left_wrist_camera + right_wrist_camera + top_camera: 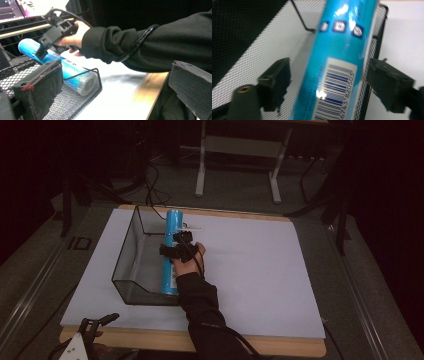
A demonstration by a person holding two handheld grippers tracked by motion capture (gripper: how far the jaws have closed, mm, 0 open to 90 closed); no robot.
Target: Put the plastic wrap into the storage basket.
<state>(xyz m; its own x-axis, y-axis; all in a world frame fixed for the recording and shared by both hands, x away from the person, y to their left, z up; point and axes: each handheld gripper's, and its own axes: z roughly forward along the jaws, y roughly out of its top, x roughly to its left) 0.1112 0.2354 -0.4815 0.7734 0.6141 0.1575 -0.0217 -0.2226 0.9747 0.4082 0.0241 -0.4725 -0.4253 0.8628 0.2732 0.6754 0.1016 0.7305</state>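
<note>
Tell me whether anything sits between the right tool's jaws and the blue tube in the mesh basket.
Nothing visible does. The right tool straddles the blue tube, jaws apart with a bare gap each side. The tube lies along the mesh basket wall.

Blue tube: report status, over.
Right gripper open, jaws either side of blue tube, off it. Tube lies along mesh basket right wall. Left gripper open at near table edge. Nothing blocking.
</note>
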